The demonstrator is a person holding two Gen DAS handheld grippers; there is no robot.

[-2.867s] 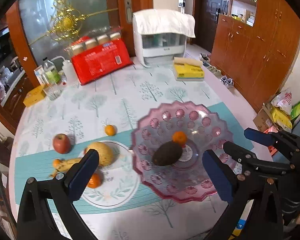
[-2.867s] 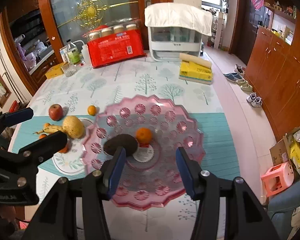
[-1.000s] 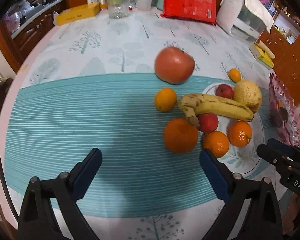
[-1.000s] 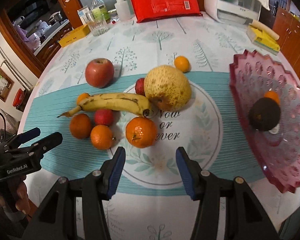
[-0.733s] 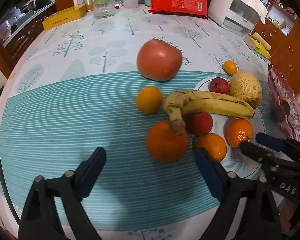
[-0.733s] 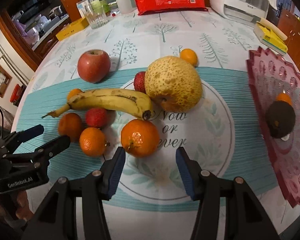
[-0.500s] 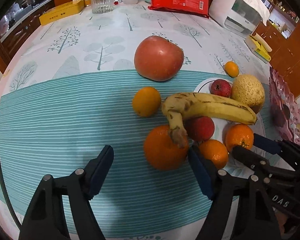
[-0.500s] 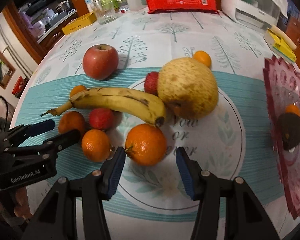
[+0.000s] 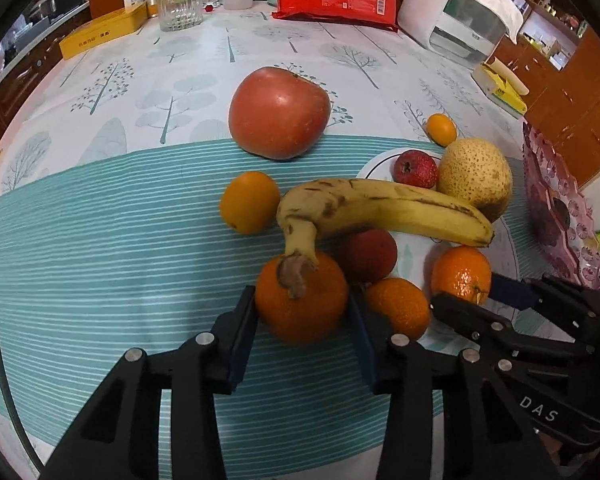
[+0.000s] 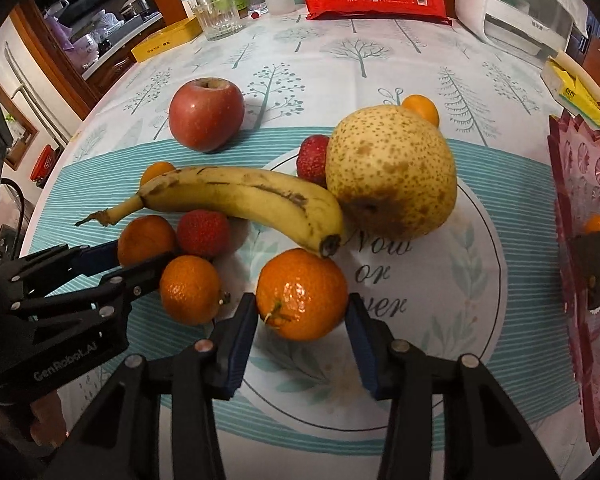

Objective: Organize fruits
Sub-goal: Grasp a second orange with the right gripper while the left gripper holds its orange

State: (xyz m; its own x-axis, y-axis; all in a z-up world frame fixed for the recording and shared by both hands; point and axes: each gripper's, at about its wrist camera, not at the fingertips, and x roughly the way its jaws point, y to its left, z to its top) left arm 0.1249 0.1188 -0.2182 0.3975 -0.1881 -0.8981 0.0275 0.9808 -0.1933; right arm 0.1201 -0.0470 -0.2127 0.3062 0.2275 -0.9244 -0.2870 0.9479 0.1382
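Left gripper (image 9: pixel 302 332) jaws closing on round orange tangerine (image 9: pixel 301 298) at lower centre; right gripper (image 10: pixel 302 330) closing on another glossy tangerine (image 10: pixel 302 294), likely for pink plate (image 10: pixel 588 184), right edge.

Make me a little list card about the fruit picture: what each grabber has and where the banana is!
left gripper: jaws closing around an orange
right gripper: jaws closing around another orange
banana: lying between the apple and the oranges, tip by the pear
pink dish: holds a dark fruit and a small orange
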